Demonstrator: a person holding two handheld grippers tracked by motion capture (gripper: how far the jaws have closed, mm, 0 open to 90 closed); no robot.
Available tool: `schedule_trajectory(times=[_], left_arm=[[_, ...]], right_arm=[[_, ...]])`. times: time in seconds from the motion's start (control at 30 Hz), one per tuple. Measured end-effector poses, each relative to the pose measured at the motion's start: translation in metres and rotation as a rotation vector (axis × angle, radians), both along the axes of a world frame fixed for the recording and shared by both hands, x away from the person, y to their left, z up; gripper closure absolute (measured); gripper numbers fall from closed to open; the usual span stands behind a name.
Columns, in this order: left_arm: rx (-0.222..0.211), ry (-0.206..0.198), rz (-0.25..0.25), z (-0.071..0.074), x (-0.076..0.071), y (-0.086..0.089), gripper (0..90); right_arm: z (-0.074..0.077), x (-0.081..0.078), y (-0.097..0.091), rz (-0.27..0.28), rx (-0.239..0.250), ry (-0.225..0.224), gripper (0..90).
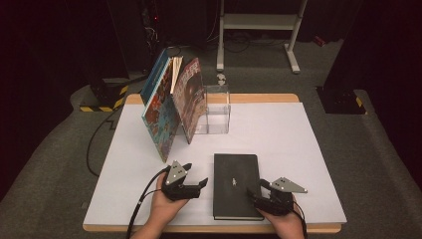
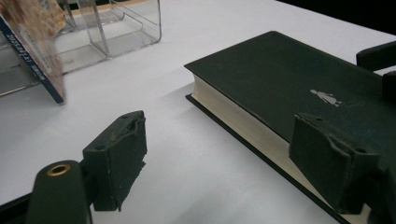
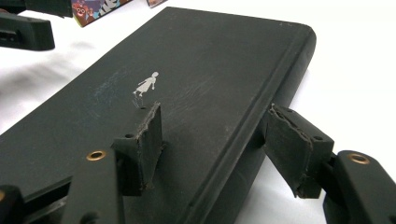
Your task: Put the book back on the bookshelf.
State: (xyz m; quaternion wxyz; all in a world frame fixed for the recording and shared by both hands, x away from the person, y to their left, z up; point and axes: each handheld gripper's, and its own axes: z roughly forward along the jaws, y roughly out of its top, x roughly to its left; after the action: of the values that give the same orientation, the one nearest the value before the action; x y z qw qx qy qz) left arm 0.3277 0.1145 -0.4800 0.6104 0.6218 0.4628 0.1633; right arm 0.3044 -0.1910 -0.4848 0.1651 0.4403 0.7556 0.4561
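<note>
So the right gripper [image 1: 260, 191] has its jaws apart and straddling the spine edge of the black book [image 1: 236, 184], one pad above the cover, the other just off the spine, nothing squeezed yet. The left gripper [image 1: 195, 182] sits wide apart just beside the book's page edge. The book lies flat on the white table [image 1: 278, 134], near the front edge, well apart from the leaning picture books [image 1: 171, 102] and clear holder [image 1: 217, 109] behind it. My worry: pinching only the cover could flop it open or skid the book toward the holder
</note>
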Motion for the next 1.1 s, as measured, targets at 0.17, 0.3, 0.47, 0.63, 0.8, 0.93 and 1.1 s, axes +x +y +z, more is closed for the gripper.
schedule_trajectory(times=[0.17,0.3,0.47,0.63,0.8,0.93,1.1], left_arm=[[-0.013,-0.004,0.018,0.003,0.001,0.005,20.8],[-0.016,-0.004,0.029,0.004,0.002,0.011,21.2],[-0.023,0.002,0.030,0.004,0.003,0.014,21.5],[-0.026,0.004,0.018,0.003,0.001,0.011,21.6],[-0.023,0.004,0.012,0.002,0.000,0.010,21.6],[-0.010,0.006,0.004,0.000,0.000,0.007,21.5],[-0.010,0.002,0.000,0.001,-0.001,0.005,21.5]], right_arm=[[0.001,0.002,0.007,0.003,-0.016,-0.004,38.1],[0.003,0.009,0.018,0.026,-0.028,0.004,38.4],[0.007,0.020,0.039,0.040,-0.079,-0.016,38.8],[0.007,0.025,0.042,0.075,-0.072,-0.005,36.3],[0.003,0.006,0.025,0.138,-0.001,0.024,33.3],[0.000,-0.017,0.015,0.167,0.019,0.036,32.5],[-0.001,-0.037,0.010,0.184,0.019,0.028,31.3]])
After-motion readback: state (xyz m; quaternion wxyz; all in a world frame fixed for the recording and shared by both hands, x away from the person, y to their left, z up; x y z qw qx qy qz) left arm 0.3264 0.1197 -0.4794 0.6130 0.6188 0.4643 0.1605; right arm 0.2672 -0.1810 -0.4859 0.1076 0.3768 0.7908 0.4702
